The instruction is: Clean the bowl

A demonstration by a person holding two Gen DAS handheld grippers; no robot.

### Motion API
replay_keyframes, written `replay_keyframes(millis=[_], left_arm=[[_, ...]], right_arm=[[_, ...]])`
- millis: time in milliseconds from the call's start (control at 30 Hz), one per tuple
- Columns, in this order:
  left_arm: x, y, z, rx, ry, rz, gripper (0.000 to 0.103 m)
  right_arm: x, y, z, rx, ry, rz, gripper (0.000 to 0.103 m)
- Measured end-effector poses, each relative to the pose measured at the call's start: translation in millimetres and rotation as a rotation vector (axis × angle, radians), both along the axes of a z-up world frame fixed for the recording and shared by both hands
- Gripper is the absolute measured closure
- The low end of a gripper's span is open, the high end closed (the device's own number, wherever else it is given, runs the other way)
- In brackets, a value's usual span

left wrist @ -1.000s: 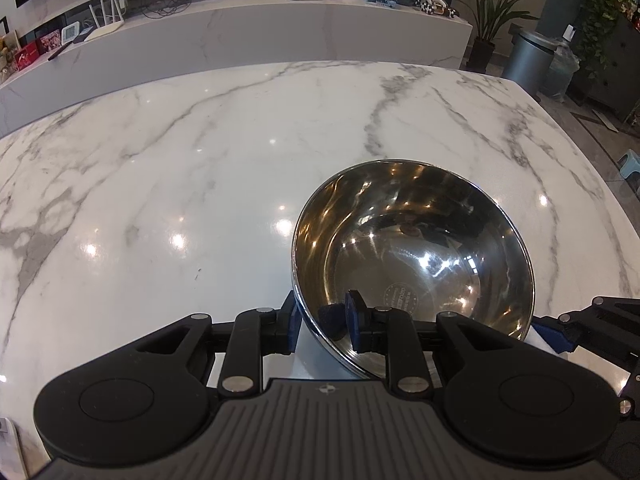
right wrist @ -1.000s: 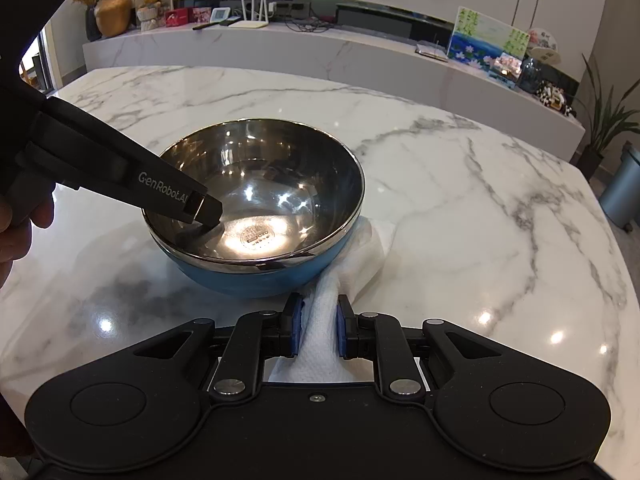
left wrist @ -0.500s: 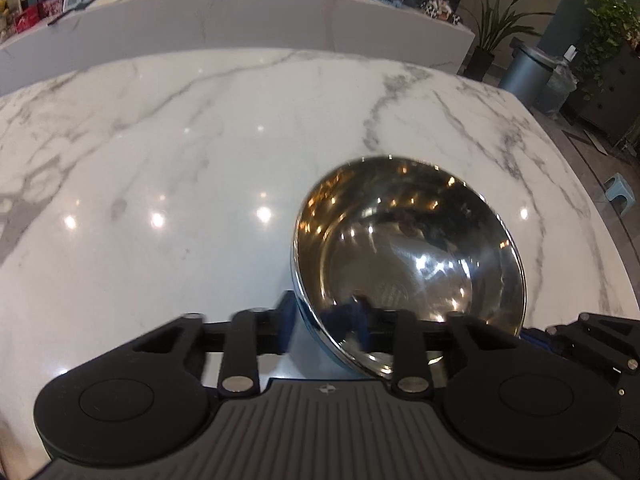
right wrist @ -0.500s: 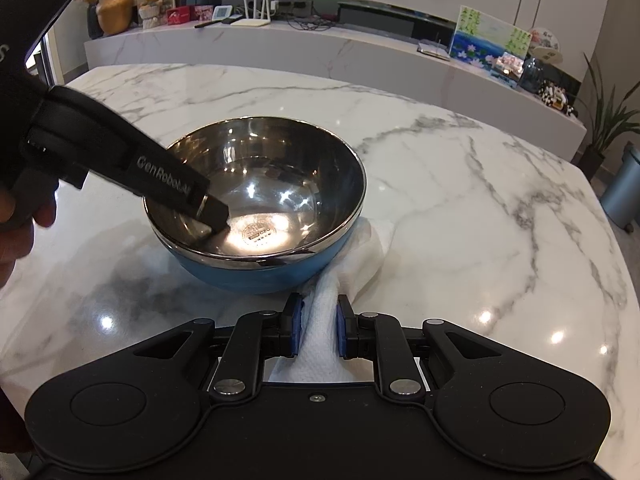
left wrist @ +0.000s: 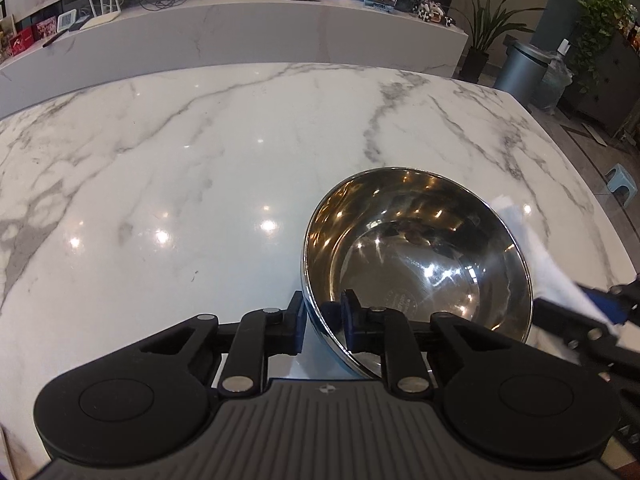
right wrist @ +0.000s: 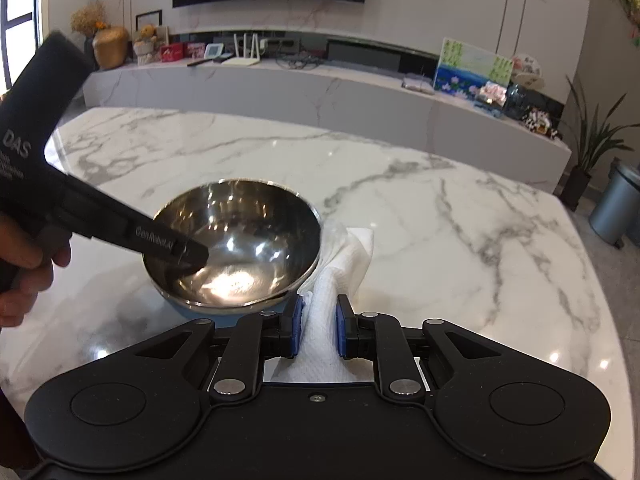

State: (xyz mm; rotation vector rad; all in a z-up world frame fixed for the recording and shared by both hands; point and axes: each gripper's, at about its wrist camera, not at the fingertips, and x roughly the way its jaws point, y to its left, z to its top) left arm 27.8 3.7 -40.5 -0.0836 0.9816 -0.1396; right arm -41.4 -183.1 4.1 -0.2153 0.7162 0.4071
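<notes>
A steel bowl with a blue outside sits on the white marble table; it also shows in the right wrist view. My left gripper is shut on the bowl's near rim, one finger inside and one outside; it also shows in the right wrist view. My right gripper is shut on a white paper towel, held just right of the bowl and above the table. The towel also shows in the left wrist view, beside the bowl's right rim.
The table's right edge drops to the floor, with a grey bin and a potted plant beyond. A long marble counter with small items runs behind the table.
My right gripper has lifted with the paper towel, which now hangs beside the bowl's rim instead of lying on the table. My left gripper keeps its hold on the bowl rim.
</notes>
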Motion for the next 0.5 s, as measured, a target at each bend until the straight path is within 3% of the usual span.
replay_keyframes(millis=[267,400,500], left_arm=[[1,1,-1,-0.014,0.007,0.01,0.085],[1,7,-6,-0.09,0.08,0.043,0.066],[-1,8,-8,-0.118,0.112,0.047,0.063]], right_arm=[[0,7,-10,-0.022,0.025,0.035,0.087],[0,11,-15,-0.031,0.044,0.054,0.087],[0,14,-19,-0.037,0.058,0.068,0.087]])
